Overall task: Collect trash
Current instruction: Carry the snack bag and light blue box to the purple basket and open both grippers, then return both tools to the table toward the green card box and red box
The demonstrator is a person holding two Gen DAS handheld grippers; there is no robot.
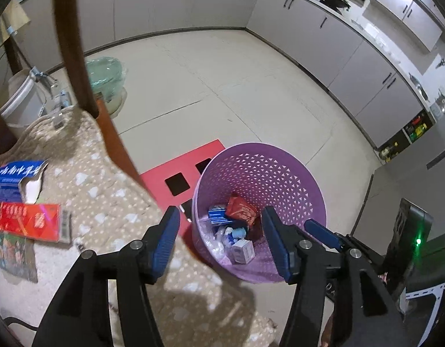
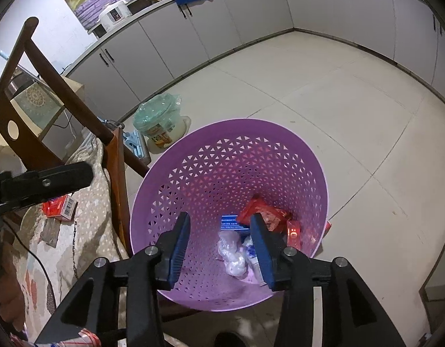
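Observation:
A purple perforated basket (image 1: pixel 280 162) (image 2: pixel 211 159) stands on the floor beside a chair and holds several pieces of trash: a red wrapper (image 1: pixel 241 209) (image 2: pixel 265 211), a blue box (image 1: pixel 218 215) and crumpled white plastic (image 2: pixel 232 253). My left gripper (image 1: pixel 219 231) is open and empty above the basket's near rim. My right gripper (image 2: pixel 219 234) is open and empty right over the basket. On the chair's beige cushion (image 1: pixel 107 202) lie a torn blue box (image 1: pixel 16 180), a red box (image 1: pixel 29 221) (image 2: pixel 60 206) and a printed packet (image 1: pixel 16 256).
A brown chair back (image 2: pixel 49 69) rises at the left. A red mat (image 1: pixel 176 173) lies under the basket. A bucket covered in green plastic (image 2: pixel 159 121) stands on the floor beyond. Grey cabinets (image 2: pixel 251 5) line the walls. The right gripper's blue finger (image 1: pixel 320 232) shows beside the left one.

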